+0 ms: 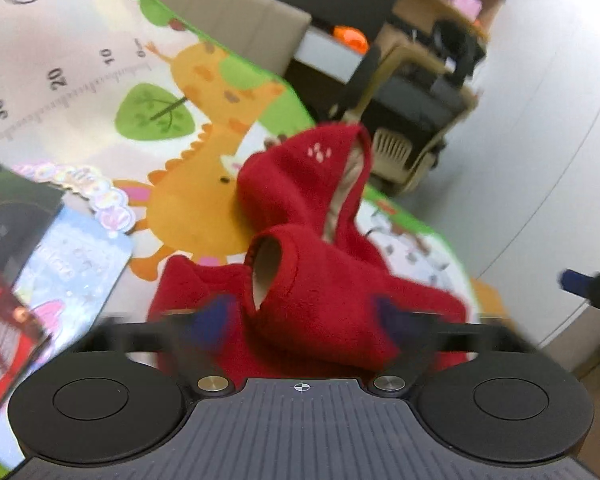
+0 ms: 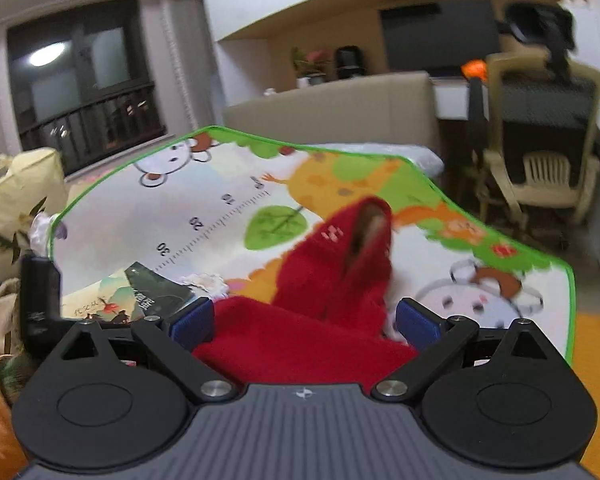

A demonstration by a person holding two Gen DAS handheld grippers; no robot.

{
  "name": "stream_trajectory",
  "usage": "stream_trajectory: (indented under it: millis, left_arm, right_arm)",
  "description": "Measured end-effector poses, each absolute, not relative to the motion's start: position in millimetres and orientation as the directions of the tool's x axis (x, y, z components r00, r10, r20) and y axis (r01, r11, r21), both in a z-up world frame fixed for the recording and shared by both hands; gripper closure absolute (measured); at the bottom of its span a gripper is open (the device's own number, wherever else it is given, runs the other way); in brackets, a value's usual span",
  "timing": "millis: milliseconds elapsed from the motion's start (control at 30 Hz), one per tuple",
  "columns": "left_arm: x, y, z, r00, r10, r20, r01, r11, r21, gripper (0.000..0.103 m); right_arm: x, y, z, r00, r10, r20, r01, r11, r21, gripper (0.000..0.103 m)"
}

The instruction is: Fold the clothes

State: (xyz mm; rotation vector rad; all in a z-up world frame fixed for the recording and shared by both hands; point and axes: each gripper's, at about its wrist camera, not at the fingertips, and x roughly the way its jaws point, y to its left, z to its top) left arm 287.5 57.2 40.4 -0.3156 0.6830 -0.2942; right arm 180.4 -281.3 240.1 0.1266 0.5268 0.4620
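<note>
A small red fleece hooded garment [image 1: 320, 264] lies crumpled on a cartoon play mat [image 1: 100, 92]. Its hood stands up at the far end and a sleeve opening faces the left wrist camera. My left gripper [image 1: 304, 316] is open, its blurred blue pads [image 1: 216, 316] wide apart on either side of the near part of the garment. In the right wrist view the same garment [image 2: 332, 280] stretches away over the mat [image 2: 140, 216]. My right gripper [image 2: 304, 322] is also open, and the red cloth fills the gap between its blue pads [image 2: 192, 320].
Books and picture cards [image 1: 68, 264] lie on the mat's left side, the books [image 2: 140, 296] close to my right gripper. Beyond the mat are a beige sofa [image 2: 340, 104] and a beige chair [image 2: 540, 132] at a desk. A cream tote bag [image 2: 16, 200] sits left.
</note>
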Motion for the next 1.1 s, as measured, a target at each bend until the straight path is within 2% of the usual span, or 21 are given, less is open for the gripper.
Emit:
stream_trajectory:
  millis: [33,67,100,233,300,400,500,567,633,667,700,767,800,867,900,933,967,1000,1033,1067,1100]
  left_arm:
    - [292,51,36,0.741,-0.34,-0.579,0.155,0.925,-0.346,0.055]
    - [294,47,35,0.755,-0.316,-0.574,0.156,0.937,-0.312,0.067]
    - [291,45,42,0.78,-0.296,-0.551,0.165,0.947,-0.276,0.085]
    - [258,47,80,0.86,-0.233,-0.455,0.189,0.972,-0.141,0.085]
    - [240,55,81,0.873,-0.188,-0.451,0.168,0.982,-0.084,0.083]
    - [238,66,44,0.813,-0.126,-0.568,0.122,0.991,-0.044,0.08]
    - [240,71,20,0.761,-0.119,-0.638,0.136,0.99,-0.023,0.069]
    - [244,79,18,0.741,-0.151,-0.654,0.149,0.987,-0.059,0.057]
    - [250,92,33,0.74,-0.222,-0.635,0.164,0.975,-0.15,0.02]
    - [253,98,40,0.739,-0.257,-0.622,0.172,0.966,-0.195,0.013]
    - [261,104,44,0.723,-0.3,-0.623,0.172,0.951,-0.258,0.009]
    - [278,112,46,0.689,-0.353,-0.634,0.156,0.925,-0.345,0.009]
    - [288,113,44,0.673,-0.36,-0.646,0.142,0.92,-0.365,0.009]
    - [299,108,35,0.663,-0.324,-0.675,0.127,0.937,-0.325,0.009]
    - [304,105,29,0.66,-0.309,-0.684,0.124,0.944,-0.307,0.01]
    - [308,103,23,0.653,-0.313,-0.69,0.13,0.943,-0.305,0.013]
    - [310,101,19,0.65,-0.316,-0.691,0.137,0.943,-0.302,0.016]
    - [311,99,15,0.648,-0.318,-0.692,0.143,0.943,-0.299,0.027]
    - [312,97,11,0.646,-0.32,-0.693,0.15,0.943,-0.296,0.032]
    - [313,94,11,0.661,-0.304,-0.686,0.153,0.95,-0.272,0.035]
    - [313,92,12,0.676,-0.291,-0.677,0.157,0.954,-0.254,0.044]
  right_arm:
    - [181,-286,230,0.77,0.439,-0.464,-0.373,0.899,0.231,0.004]
    - [181,-290,220,0.775,0.418,-0.474,-0.353,0.908,0.224,0.004]
    - [182,-293,212,0.782,0.394,-0.483,-0.332,0.919,0.212,0.004]
    - [184,-306,194,0.794,0.349,-0.498,-0.289,0.937,0.196,0.003]
    - [188,-310,187,0.79,0.35,-0.503,-0.282,0.936,0.209,0.0]
    - [200,-307,172,0.778,0.348,-0.524,-0.266,0.937,0.228,0.0]
    - [216,-298,151,0.741,0.356,-0.569,-0.251,0.933,0.257,0.0]
    - [221,-296,143,0.721,0.366,-0.589,-0.251,0.929,0.27,0.0]
    - [223,-297,143,0.717,0.38,-0.584,-0.264,0.924,0.278,0.0]
    - [224,-298,144,0.72,0.386,-0.577,-0.268,0.921,0.282,0.0]
    - [228,-299,146,0.723,0.39,-0.57,-0.266,0.919,0.292,0.0]
    - [238,-301,146,0.724,0.399,-0.562,-0.256,0.913,0.319,0.0]
    - [245,-302,145,0.721,0.404,-0.563,-0.249,0.909,0.333,0.0]
    - [260,-300,136,0.701,0.403,-0.588,-0.232,0.909,0.347,0.001]
    - [267,-299,130,0.685,0.407,-0.604,-0.228,0.908,0.352,0.007]
    - [272,-297,125,0.667,0.42,-0.615,-0.235,0.903,0.361,0.018]
    - [275,-295,121,0.647,0.441,-0.622,-0.254,0.894,0.37,0.026]
    - [277,-291,118,0.631,0.459,-0.625,-0.278,0.886,0.37,0.044]
    - [278,-286,116,0.618,0.474,-0.627,-0.304,0.88,0.366,0.052]
    - [278,-282,117,0.619,0.474,-0.626,-0.32,0.88,0.35,0.055]
    - [280,-279,118,0.625,0.473,-0.621,-0.329,0.881,0.339,0.061]
